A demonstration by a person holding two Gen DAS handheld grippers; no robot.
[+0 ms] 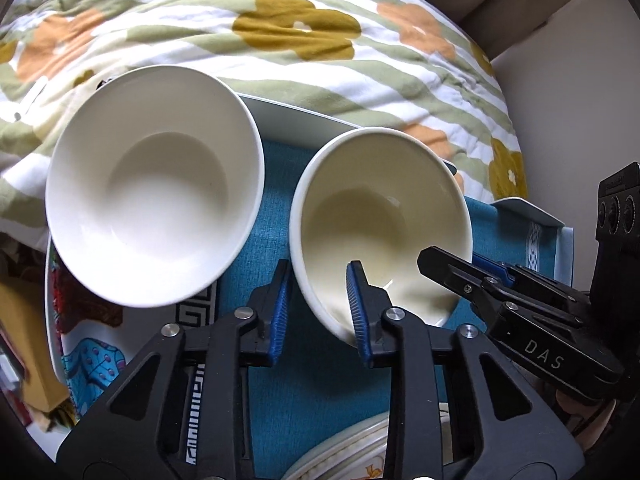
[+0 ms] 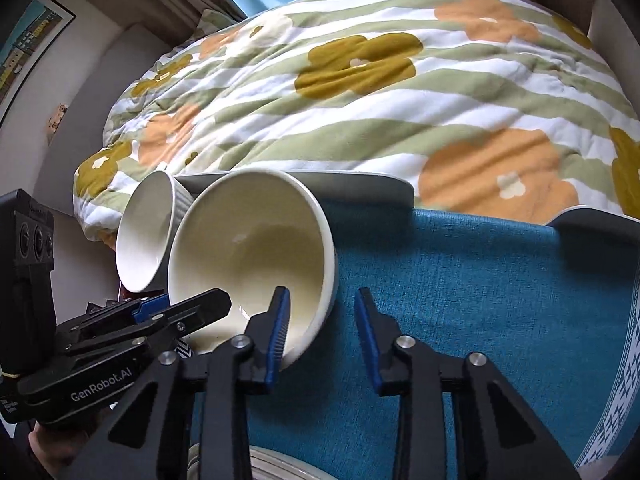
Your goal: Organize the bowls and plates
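Note:
A cream bowl (image 1: pixel 380 216) stands on the teal cloth (image 1: pixel 276 208), and a larger white bowl (image 1: pixel 152 184) stands to its left. My left gripper (image 1: pixel 318 312) is open, its fingers straddling the cream bowl's left rim, one finger inside. My right gripper (image 2: pixel 324 328) is open, straddling the same bowl's (image 2: pixel 248 256) right rim, with its left finger inside. The white bowl (image 2: pixel 146 232) with ribbed outside shows behind it. The right gripper's body also shows in the left wrist view (image 1: pixel 520 312), at the bowl's right edge.
The cloth covers a white tray-like table (image 1: pixel 304 128) beside a bed with a flowered quilt (image 1: pixel 280 32). A patterned plate rim (image 1: pixel 340 452) lies near the bottom. A printed cloth (image 1: pixel 92 364) lies at lower left. A wall (image 2: pixel 60 120) stands left.

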